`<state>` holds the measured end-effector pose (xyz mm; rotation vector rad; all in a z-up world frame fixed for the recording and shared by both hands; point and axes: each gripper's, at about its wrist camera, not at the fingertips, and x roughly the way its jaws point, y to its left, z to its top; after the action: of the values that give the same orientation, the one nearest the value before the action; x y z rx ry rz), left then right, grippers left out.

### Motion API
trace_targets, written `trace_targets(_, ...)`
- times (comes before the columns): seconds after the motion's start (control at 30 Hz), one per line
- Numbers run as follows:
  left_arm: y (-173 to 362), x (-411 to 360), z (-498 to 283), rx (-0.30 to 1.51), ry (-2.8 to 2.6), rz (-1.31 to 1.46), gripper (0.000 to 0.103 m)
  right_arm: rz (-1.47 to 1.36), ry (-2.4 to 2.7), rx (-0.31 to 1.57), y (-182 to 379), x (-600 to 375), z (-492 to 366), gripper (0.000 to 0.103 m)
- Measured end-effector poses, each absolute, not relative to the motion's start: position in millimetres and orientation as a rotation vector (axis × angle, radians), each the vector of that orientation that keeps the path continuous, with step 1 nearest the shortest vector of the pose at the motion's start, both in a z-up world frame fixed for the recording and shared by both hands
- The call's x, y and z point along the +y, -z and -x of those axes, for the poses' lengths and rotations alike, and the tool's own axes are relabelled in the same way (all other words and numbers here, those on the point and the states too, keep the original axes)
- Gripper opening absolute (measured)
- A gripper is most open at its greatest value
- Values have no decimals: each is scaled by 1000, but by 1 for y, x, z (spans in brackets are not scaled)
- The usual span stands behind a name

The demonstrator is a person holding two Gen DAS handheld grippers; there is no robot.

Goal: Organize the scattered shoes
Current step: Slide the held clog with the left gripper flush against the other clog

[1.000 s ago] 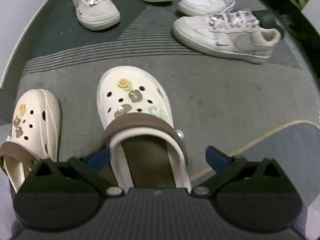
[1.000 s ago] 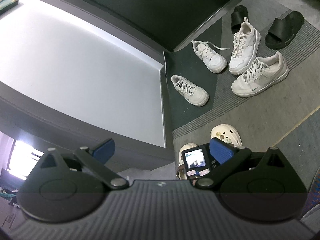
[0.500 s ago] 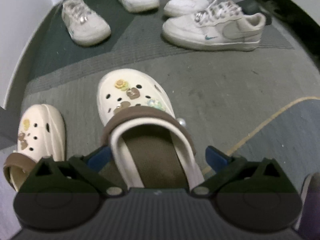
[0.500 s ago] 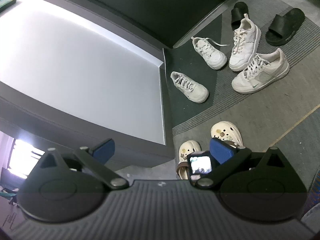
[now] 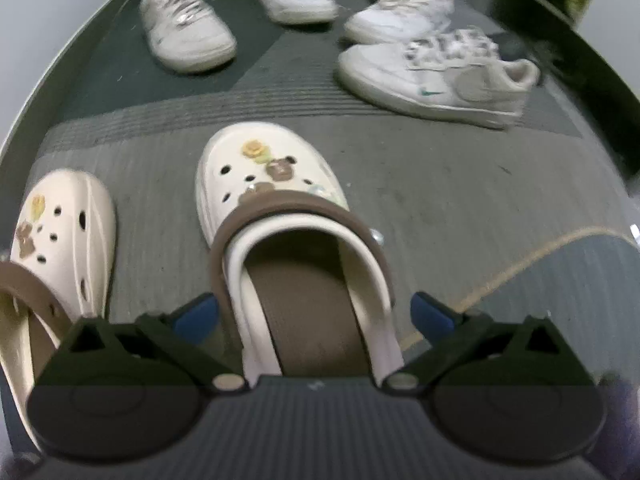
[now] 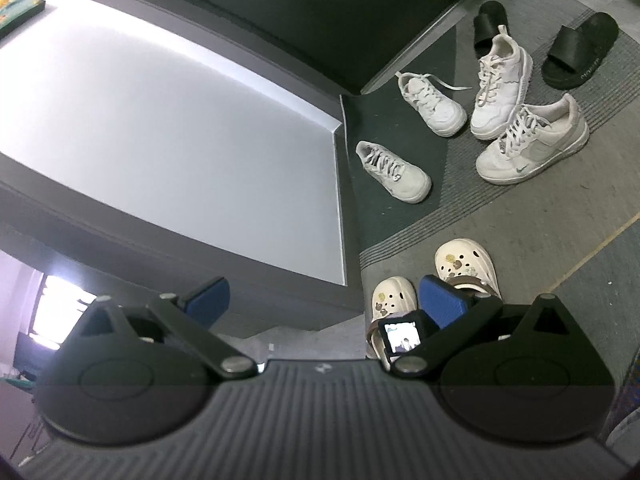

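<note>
Clog (image 5: 280,216) position in the left wrist view differs little from a second ago: the cream shoe with the brown strap sits between the wide-spread blue pads as before, though half a second ago the camera had tipped so the sneakers looked smaller and farther, and now they fill the top of the view again, blurred. The second clog (image 5: 60,236) has slid back to the left edge, its strap partly cut off by the finger linkage.

The left gripper (image 5: 314,314) is held low over the rug (image 5: 460,200), fingers pointing along the clog from its heel end, jaws open on either side of the heel without touching it as far as can be seen. The right gripper (image 6: 326,300) is held high, looking down past a white cabinet face (image 6: 180,132), its jaws open and empty; this view has shifted only slightly.

From above, both clogs lie side by side near the cabinet corner, toes pointing toward the sneakers. Four white sneakers (image 6: 532,148) are scattered beyond them, two touching, and two black slides (image 6: 580,50) lie farthest away, well apart from the clogs.
</note>
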<state>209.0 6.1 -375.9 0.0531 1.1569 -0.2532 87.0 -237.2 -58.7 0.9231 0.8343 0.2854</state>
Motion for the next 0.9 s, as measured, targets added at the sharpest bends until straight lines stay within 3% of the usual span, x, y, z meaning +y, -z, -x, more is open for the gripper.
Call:
trace_targets(0.23,389,-3,-229,1192,198,-80,103,-940,-259,822,59,-249,-86,103)
trace_targets(0.37,396,-25,-251,1232,204,-267,103,-931,-251,825,61,-253,-89,103)
trace_targets(0.53,391,-34,-245,1188,181,-383,96,-932,-235,831,63,-253,-91,103)
trace_targets(0.9,381,62,-245,1207,192,-336,96,-891,-252,834,62,-239,-98,103)
